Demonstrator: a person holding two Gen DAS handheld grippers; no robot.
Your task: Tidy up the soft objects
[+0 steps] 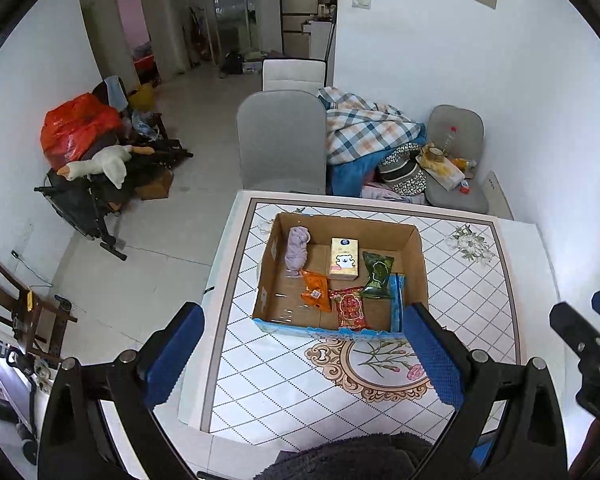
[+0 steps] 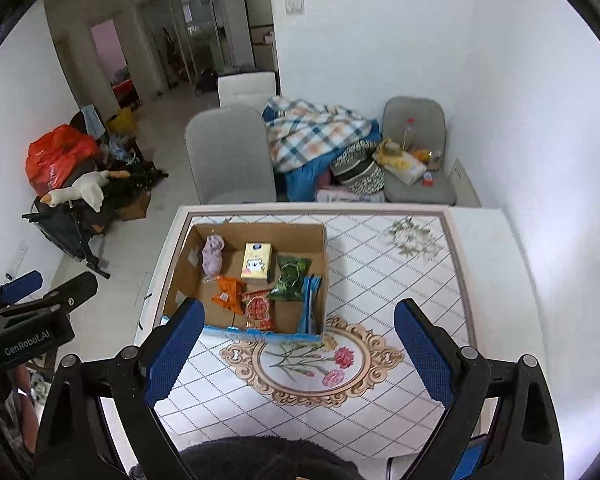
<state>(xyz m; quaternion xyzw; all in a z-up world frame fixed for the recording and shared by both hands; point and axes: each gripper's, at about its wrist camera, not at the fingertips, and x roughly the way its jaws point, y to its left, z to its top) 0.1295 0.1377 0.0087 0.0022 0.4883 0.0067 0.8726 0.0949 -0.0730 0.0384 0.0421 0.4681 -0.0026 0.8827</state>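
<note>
A cardboard box (image 1: 414, 254) (image 2: 182, 264) stands on the patterned table (image 1: 320, 392) (image 2: 380, 280). In it lie a lilac soft cloth (image 1: 297, 250) (image 2: 213, 256), a yellow tissue pack (image 1: 344, 259) (image 2: 257, 262), an orange packet (image 1: 315, 291) (image 2: 230, 294), a red packet (image 1: 351, 308) (image 2: 259, 310), a green packet (image 1: 377, 276) (image 2: 291, 279) and a blue bag (image 1: 396, 300) (image 2: 310, 304). My left gripper (image 1: 304, 330) is open and empty, above the table before the box. My right gripper (image 2: 300, 324) is open and empty too.
A dark fuzzy item (image 1: 352, 458) (image 2: 268, 458) lies at the table's near edge. Grey chairs (image 1: 282, 140) (image 2: 230, 152) stand behind the table, with a plaid blanket (image 1: 364, 128) beside them. Clutter with a red bag (image 1: 78, 128) sits by the left wall.
</note>
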